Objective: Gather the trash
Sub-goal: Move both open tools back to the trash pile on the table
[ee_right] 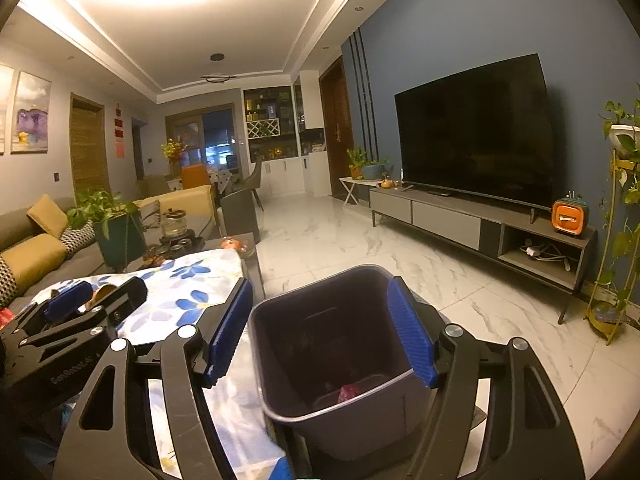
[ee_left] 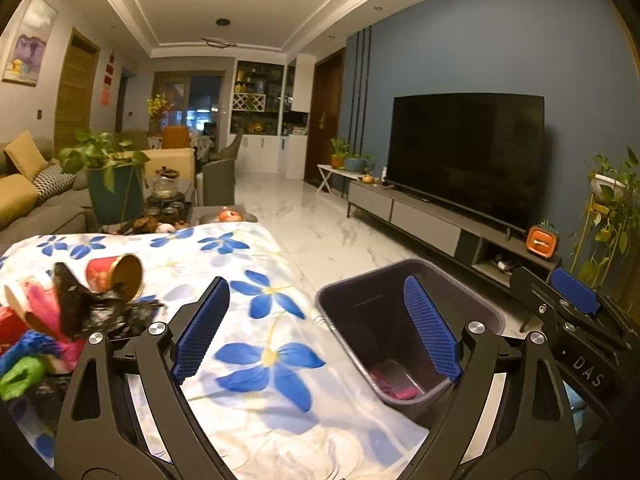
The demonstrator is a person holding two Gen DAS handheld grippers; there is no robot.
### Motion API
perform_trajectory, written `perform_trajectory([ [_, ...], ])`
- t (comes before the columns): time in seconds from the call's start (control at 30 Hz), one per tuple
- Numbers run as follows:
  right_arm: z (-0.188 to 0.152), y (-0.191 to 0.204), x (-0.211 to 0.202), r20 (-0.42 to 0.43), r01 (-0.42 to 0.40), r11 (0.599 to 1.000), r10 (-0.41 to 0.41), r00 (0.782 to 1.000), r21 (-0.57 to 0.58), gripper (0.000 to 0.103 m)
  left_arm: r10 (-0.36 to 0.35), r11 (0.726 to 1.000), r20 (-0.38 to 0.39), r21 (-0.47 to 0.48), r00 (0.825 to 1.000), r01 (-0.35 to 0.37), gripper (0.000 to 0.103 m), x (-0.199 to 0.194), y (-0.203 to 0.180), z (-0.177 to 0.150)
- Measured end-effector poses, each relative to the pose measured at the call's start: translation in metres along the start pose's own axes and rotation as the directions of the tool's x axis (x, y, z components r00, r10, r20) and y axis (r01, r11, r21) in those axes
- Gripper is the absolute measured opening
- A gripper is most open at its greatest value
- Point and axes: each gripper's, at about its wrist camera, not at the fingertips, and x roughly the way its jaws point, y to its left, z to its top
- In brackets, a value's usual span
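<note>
The trash pile lies at the left edge of the table, on the floral tablecloth: a tipped red can with its gold mouth facing the camera, crumpled black wrapping touching the can, and pink, blue and green scraps beside them. The dark bin stands on the floor just beside the table's right edge, open at the top, with 1 pink item at its bottom. The left gripper hovers above the cloth, jaws wide apart and holding nothing; 1 blue pad sits over the cloth, the other over the bin. The right gripper hangs over the bin, jaws likewise spread wide and empty, straddling the bin's opening. Beyond the bin, a television stands on a low cabinet against the blue wall
</note>
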Motion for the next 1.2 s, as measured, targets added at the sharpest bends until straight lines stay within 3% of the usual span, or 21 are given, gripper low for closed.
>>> perform_trajectory([
  [0.37,-0.009,0.025,-0.02,-0.002,-0.048,0.999,0.048,0.999,-0.002,0.069,0.086,0.996,-0.002,-0.039,0.996,-0.086,0.087,-0.043,0.039,-0.013],
  [0.77,-0.026,0.077,-0.035,-0.016,-0.156,0.987,0.155,0.988,-0.038,0.069,0.184,0.979,0.003,-0.087,0.983,-0.183,0.087,-0.093,0.1,-0.033],
  [1.2,-0.052,0.15,-0.042,-0.08,-0.318,0.944,0.311,0.947,-0.094,0.069,0.291,0.951,-0.016,-0.109,0.957,-0.291,0.087,-0.143,0.161,-0.069],
])
